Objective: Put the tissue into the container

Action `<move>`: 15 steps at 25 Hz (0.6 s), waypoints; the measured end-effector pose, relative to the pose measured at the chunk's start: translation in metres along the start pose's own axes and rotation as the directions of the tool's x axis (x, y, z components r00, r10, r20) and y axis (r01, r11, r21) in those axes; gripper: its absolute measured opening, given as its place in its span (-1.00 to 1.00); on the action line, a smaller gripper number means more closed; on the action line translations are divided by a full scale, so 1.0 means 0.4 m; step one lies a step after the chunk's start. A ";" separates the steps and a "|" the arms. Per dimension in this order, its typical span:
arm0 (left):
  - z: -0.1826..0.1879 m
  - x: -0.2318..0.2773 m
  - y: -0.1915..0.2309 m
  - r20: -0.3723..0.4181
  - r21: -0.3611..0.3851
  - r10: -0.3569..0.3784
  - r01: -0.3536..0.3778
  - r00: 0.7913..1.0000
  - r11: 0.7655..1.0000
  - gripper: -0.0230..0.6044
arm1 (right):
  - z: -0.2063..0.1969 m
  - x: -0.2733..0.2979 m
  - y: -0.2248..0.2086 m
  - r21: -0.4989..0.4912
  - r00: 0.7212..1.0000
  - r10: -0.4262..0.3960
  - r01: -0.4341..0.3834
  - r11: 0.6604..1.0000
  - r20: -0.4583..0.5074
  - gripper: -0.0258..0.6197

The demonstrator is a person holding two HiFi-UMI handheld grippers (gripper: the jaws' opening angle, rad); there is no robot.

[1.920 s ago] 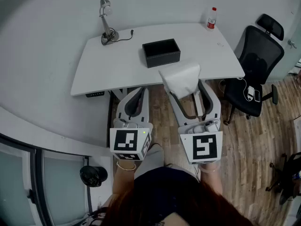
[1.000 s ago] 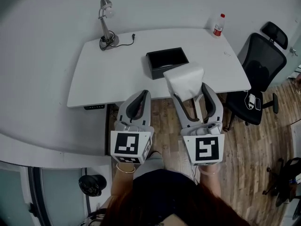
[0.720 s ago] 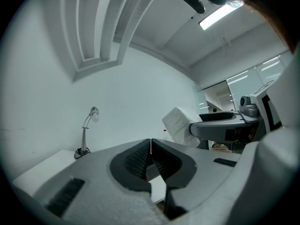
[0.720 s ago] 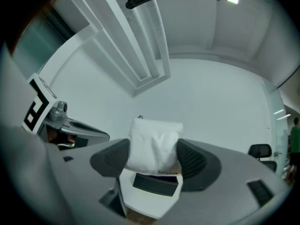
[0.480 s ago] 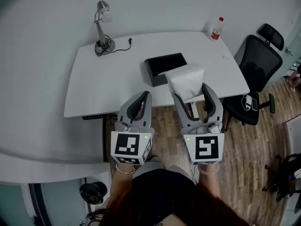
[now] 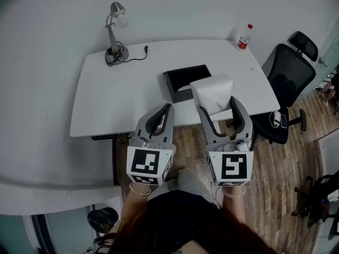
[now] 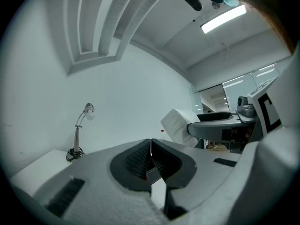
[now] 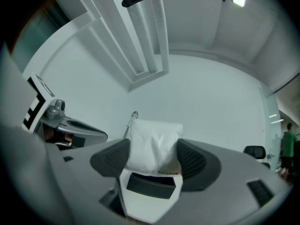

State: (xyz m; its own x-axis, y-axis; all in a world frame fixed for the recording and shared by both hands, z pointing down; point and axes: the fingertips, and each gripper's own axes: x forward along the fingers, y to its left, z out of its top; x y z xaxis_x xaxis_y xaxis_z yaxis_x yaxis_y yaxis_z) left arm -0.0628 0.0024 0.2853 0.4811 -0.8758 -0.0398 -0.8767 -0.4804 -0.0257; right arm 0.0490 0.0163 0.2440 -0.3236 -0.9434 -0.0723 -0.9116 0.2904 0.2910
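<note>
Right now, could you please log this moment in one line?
left gripper: shut, empty | right gripper: shut on tissue | container: on desk, tissue not yet in

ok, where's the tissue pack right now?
Head view, right of centre: the tissue pack is clamped by the right gripper, at the near right corner of the black container on the white table.

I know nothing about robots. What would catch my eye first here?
A white tissue pack is clamped in the right gripper, over the white table's near edge by an open black container. The left gripper beside it is shut and empty. A desk lamp stands at the table's far left corner.
</note>
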 end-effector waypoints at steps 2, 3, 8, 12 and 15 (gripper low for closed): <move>0.001 0.008 0.003 -0.002 0.000 -0.002 0.002 1.000 1.000 -0.84 | -0.001 0.007 -0.004 0.001 1.000 -0.002 0.002 1.000 -0.002 0.13; 0.001 0.012 0.005 -0.002 0.000 -0.001 0.001 1.000 1.000 -0.84 | -0.001 0.011 -0.006 0.000 1.000 -0.002 0.002 1.000 -0.003 0.13; 0.007 0.041 0.027 0.006 0.002 -0.002 0.002 1.000 1.000 -0.84 | -0.006 0.051 -0.007 -0.005 1.000 0.009 -0.009 1.000 -0.004 0.13; 0.003 0.077 0.033 -0.001 0.006 -0.006 0.006 1.000 1.000 -0.84 | -0.017 0.083 -0.020 -0.007 1.000 0.019 -0.019 1.000 -0.014 0.12; 0.002 0.104 0.039 -0.006 0.015 -0.012 0.012 1.000 1.000 -0.84 | -0.025 0.108 -0.028 -0.002 1.000 0.024 -0.024 1.000 -0.016 0.12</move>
State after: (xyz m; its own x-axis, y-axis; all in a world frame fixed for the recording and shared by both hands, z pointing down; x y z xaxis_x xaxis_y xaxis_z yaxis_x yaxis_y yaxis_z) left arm -0.0566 -0.0415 0.2825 0.4919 -0.8700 -0.0334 -0.8704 -0.4905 -0.0416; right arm 0.0478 -0.0293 0.2471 -0.3412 -0.9387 -0.0498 -0.9030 0.3126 0.2946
